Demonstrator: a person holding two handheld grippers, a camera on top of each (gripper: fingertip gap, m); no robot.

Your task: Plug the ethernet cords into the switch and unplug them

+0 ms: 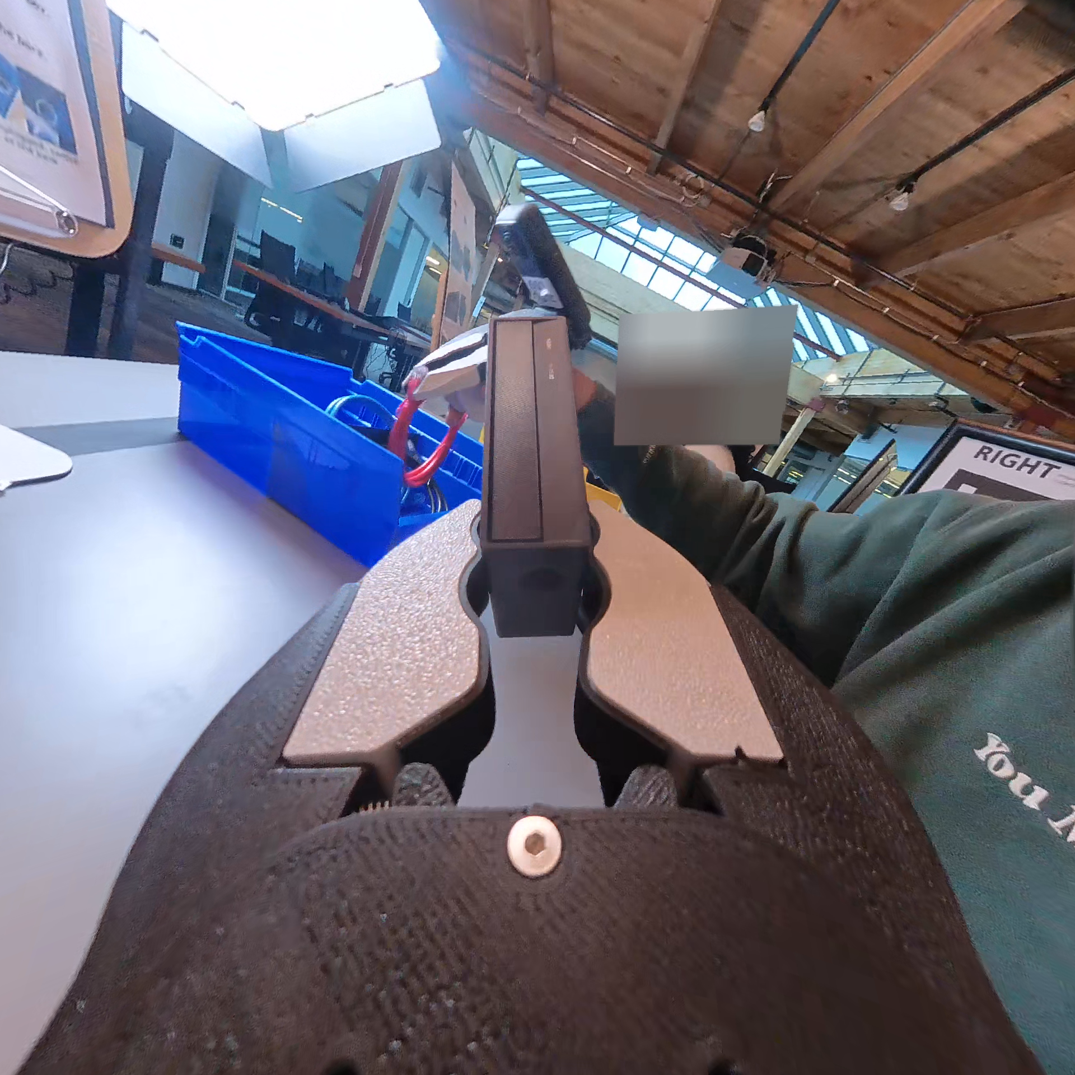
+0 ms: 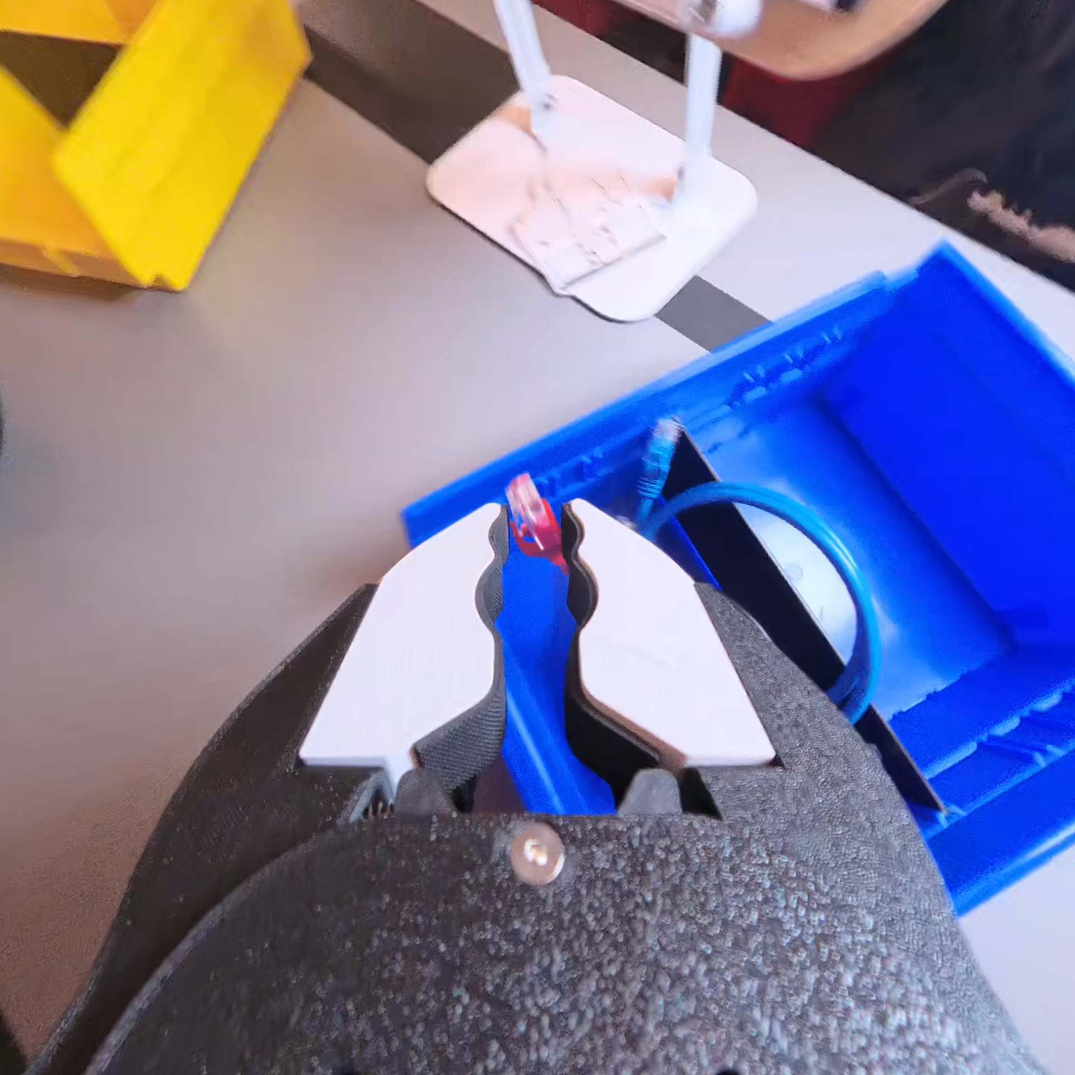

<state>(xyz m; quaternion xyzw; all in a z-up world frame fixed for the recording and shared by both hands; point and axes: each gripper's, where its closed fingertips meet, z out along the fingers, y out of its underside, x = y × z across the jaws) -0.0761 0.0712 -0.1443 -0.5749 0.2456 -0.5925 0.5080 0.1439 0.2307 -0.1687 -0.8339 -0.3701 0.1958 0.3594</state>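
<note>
The left gripper [image 1: 532, 558] clamps the black switch [image 1: 532, 465] upright, while the right gripper [image 2: 535, 518] pinches what looks, through blur, like the red cord's plug [image 2: 532, 523] over the blue bin [image 2: 872, 465].

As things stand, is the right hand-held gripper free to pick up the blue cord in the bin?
Probably not yet: the right hand-held gripper is already shut on the red cord's plug. The blue cord lies uncovered in the blue bin.

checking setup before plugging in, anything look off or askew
Nothing damaged or spilled. The switch stands on end, clamped in the left gripper. The right gripper holds the red cord's plug above the blue bin.
</note>
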